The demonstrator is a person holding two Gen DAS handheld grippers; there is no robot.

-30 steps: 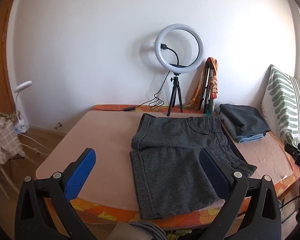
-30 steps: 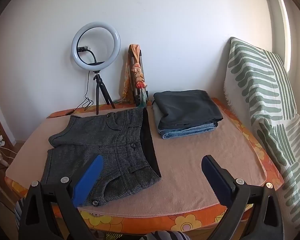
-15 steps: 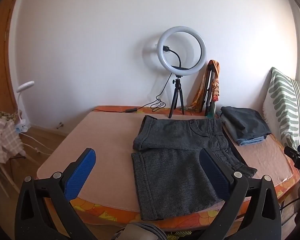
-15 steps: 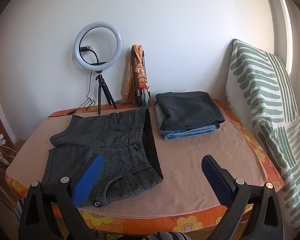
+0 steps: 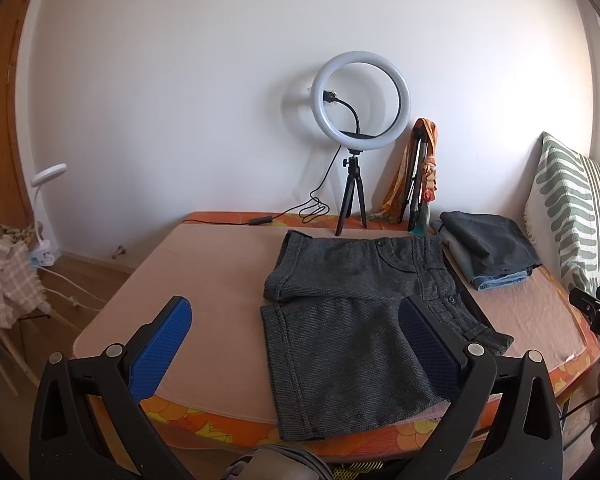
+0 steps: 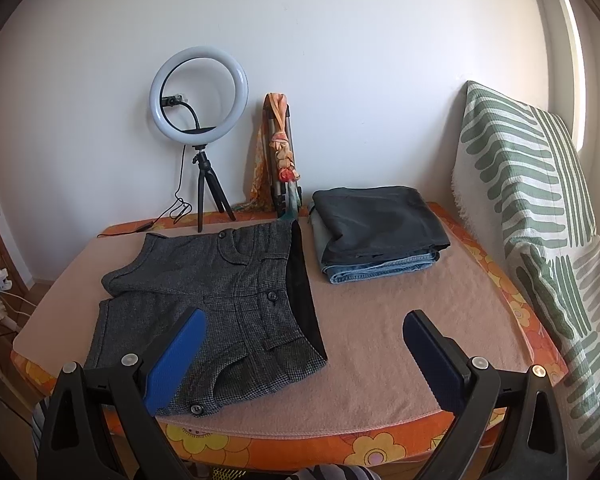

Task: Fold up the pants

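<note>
A pair of grey tweed shorts (image 5: 352, 308) lies flat on the pink-covered table (image 5: 204, 280), legs to the left, waistband to the right. It also shows in the right wrist view (image 6: 224, 296), with its black waistband lining along the right edge. My left gripper (image 5: 296, 344) is open and empty, held back from the table's front edge above the near leg. My right gripper (image 6: 304, 348) is open and empty, held above the front edge near the waistband corner. Neither touches the shorts.
A stack of folded dark and denim pants (image 6: 376, 232) lies at the back right. A ring light on a tripod (image 6: 200, 136) and a folded tripod with an orange scarf (image 6: 280, 160) stand at the back. A green-striped cushion (image 6: 540, 216) leans at the right.
Both grippers have drawn back and risen slightly, so the table looks a little farther and lower. The shorts have not moved. Both grippers stay open.
</note>
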